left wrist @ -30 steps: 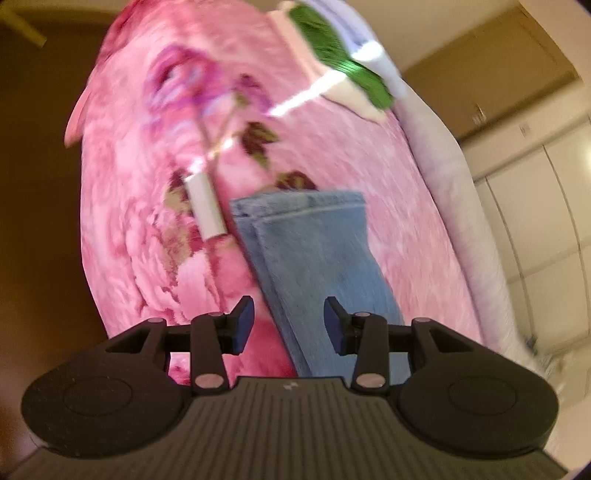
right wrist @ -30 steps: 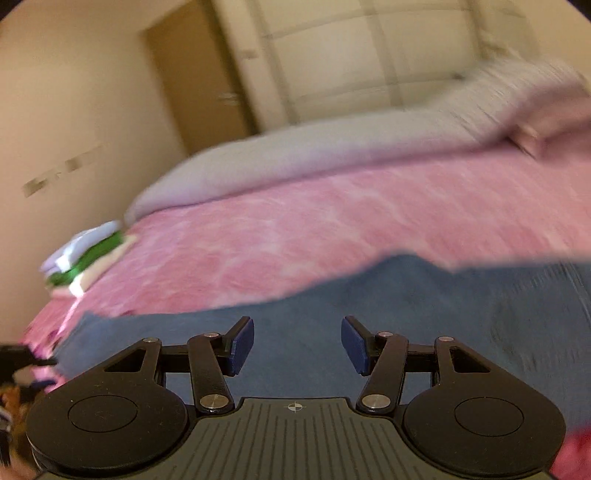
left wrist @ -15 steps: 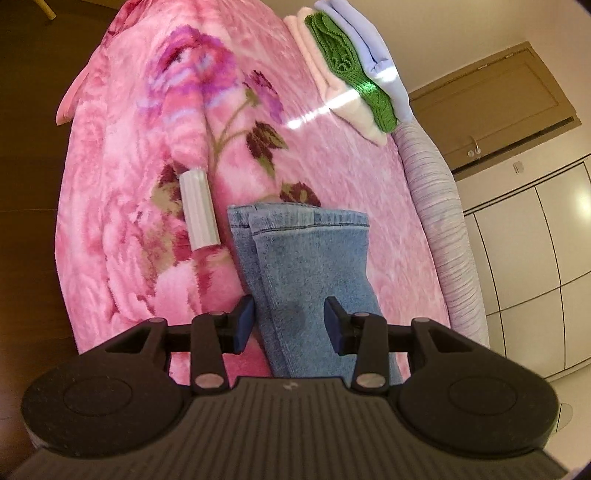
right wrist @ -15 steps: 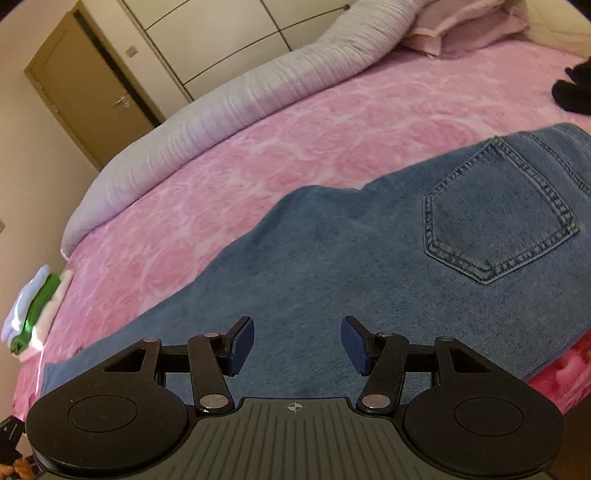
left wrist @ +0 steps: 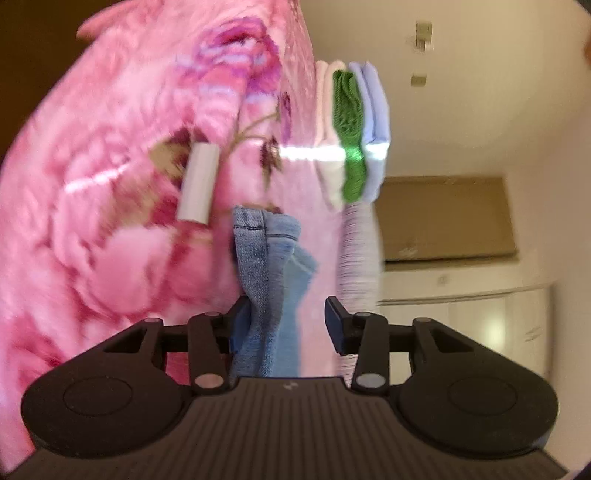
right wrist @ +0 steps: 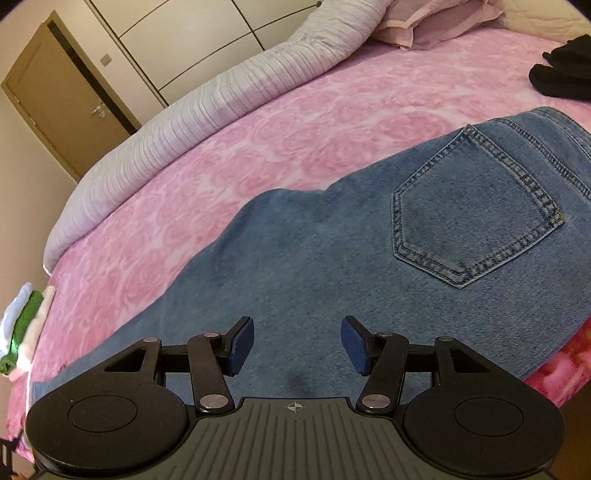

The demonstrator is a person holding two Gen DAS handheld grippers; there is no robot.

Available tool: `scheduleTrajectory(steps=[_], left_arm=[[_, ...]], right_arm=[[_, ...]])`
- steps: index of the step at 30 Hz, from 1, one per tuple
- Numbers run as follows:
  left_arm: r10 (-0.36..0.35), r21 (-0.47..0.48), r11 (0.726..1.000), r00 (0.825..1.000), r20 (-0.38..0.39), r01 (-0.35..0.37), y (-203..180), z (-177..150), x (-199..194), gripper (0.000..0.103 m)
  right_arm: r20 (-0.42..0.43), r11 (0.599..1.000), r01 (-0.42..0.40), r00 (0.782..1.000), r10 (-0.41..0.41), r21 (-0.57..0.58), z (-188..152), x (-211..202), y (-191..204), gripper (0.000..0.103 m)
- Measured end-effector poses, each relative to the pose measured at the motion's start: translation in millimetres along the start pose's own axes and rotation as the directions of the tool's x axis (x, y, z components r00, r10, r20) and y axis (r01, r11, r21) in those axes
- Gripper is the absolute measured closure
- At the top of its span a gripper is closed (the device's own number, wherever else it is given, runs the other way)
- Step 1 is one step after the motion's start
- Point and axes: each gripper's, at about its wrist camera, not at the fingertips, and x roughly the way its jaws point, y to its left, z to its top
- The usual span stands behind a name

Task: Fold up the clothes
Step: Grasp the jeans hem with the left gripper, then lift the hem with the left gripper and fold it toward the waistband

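Blue jeans (right wrist: 314, 258) lie flat on the pink bedspread (right wrist: 258, 140), back pocket (right wrist: 476, 210) up at the right. My right gripper (right wrist: 297, 332) hovers just over the thigh part, open, nothing between its pads. In the blurred, rolled left wrist view the stacked leg ends of the jeans (left wrist: 271, 258) run between the jaws of my left gripper (left wrist: 287, 314). The denim lies against the left pad while the right pad stands clear of it, so that gripper is open.
A folded stack of cream, green and lilac clothes (left wrist: 351, 129) sits at the bed's end, also seen as the stack (right wrist: 22, 332). A white roll (left wrist: 197, 181) lies on the flowered blanket (left wrist: 110, 240). Grey quilt (right wrist: 221, 99), pillows (right wrist: 439, 22), black garment (right wrist: 565, 70), door (right wrist: 62, 96).
The left gripper has sunk and rolled, and the jeans' leg ends now stand between its jaws. The right gripper slid along the jeans until the pocket came into view, then held still.
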Motion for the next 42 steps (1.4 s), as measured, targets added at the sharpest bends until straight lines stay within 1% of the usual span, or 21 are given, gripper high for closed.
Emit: scheduleTrajectory(steps=[2,3,5,6,9,13,17,18,19,22,23,25,26,27,29,32,36,37,39,40,42], left_arm=[[0.06,0.081,0.995,0.998,-0.001,-0.06,-5.0,-1.5,-0.7,0.068],[0.112,0.155,0.982,0.994,0.0,-0.11,-9.2,-2.6,-1.4,0.076],[0.147,0.258,0.955,0.989,0.013,-0.146,-15.7,-4.3,-5.3,0.077],[0.156,0.278,0.948,0.988,0.019,-0.155,-18.3,-3.1,-5.9,0.077],[0.16,0.278,0.947,0.987,0.03,-0.162,-23.7,5.0,-0.8,0.072],[0.144,0.248,0.958,0.99,0.015,-0.143,-21.3,12.7,8.5,0.072],[0.092,0.131,0.986,0.994,0.061,-0.099,-7.8,23.0,3.2,0.072],[0.083,0.133,0.987,0.994,0.065,-0.091,-9.6,25.2,2.5,0.071],[0.065,0.156,0.985,0.997,0.05,-0.072,-14.2,26.7,3.2,0.071],[-0.025,0.242,0.97,0.999,-0.023,0.029,-30.8,26.8,3.1,0.071],[-0.028,0.264,0.964,0.999,-0.037,0.037,-33.9,26.7,2.7,0.071],[0.02,0.3,0.954,0.999,-0.034,-0.009,-33.6,27.2,1.9,0.071],[0.065,0.313,0.948,0.997,-0.029,-0.052,-29.9,27.2,2.2,0.071],[0.104,0.327,0.941,0.994,-0.027,-0.09,-26.2,26.7,2.5,0.071],[0.154,0.36,0.923,0.987,-0.035,-0.131,-20.2,23.2,2.3,0.073],[0.162,0.396,0.908,0.987,-0.022,-0.14,-24.5,17.4,2.6,0.072],[0.171,0.39,0.909,0.985,-0.032,-0.146,-32.1,17.0,12.4,0.072],[0.193,0.401,0.901,0.981,-0.029,-0.166,-34.2,15.6,14.8,0.075],[0.257,0.458,0.86,0.966,-0.006,-0.226,-38.5,11.6,18.2,0.085],[0.277,0.481,0.841,0.961,0.006,-0.245,-40.5,9.7,18.7,0.084],[0.279,0.497,0.831,0.96,0.02,-0.251,-43.5,6.8,17.0,0.085]], right_arm=[[0.0,1.0,0.002,1.0,-0.002,0.005,-0.2,-1.4,-2.8,0.047],[0.0,1.0,0.004,1.0,-0.004,0.009,-0.4,-1.9,-4.6,0.047],[-0.002,1.0,0.016,1.0,-0.016,0.019,0.1,-1.7,-7.4,0.047],[0.0,1.0,0.018,1.0,-0.018,0.023,0.4,-1.9,-8.7,0.047],[0.003,0.999,0.027,1.0,-0.027,0.022,1.9,-1.2,-11.1,0.047],[-0.004,0.999,0.029,1.0,-0.029,0.015,3.6,-0.1,-9.8,0.047],[-0.003,1.0,0.026,1.0,-0.026,0.014,2.2,-0.9,-8.3,0.047],[-0.005,0.999,0.029,1.0,-0.029,0.012,1.7,-0.7,-8.2,0.047],[-0.011,0.999,0.033,0.999,-0.033,0.01,1.3,0.4,-8.2,0.047],[-0.028,0.999,0.042,0.999,-0.041,0.004,0.3,3.5,-8.1,0.047],[-0.029,0.999,0.042,0.999,-0.042,0.003,0.0,4.0,-8.1,0.047],[-0.03,0.999,0.044,0.999,-0.044,0.004,-1.2,5.5,-8.0,0.047],[-0.033,0.999,0.046,0.998,-0.046,0.007,-2.1,6.5,-8.0,0.047],[-0.038,0.999,0.046,0.998,-0.045,0.012,-3.4,7.5,-7.6,0.047],[-0.047,0.999,0.043,0.998,-0.043,0.017,-5.5,8.8,-7.1,0.047],[-0.051,0.999,0.048,0.998,-0.047,0.002,-6.4,9.2,-5.8,0.047],[-0.038,0.997,0.072,0.997,-0.072,0.015,-2.6,8.6,-10.0,0.047],[-0.034,0.997,0.076,0.997,-0.075,0.022,-1.7,7.6,-11.8,0.047],[-0.024,0.996,0.082,0.996,-0.082,0.032,-0.5,4.8,-15.4,0.047],[-0.021,0.996,0.086,0.996,-0.085,0.036,-0.2,3.5,-17.3,0.047],[-0.02,0.994,0.093,0.996,-0.092,0.05,0.0,1.2,-22.4,0.047]])
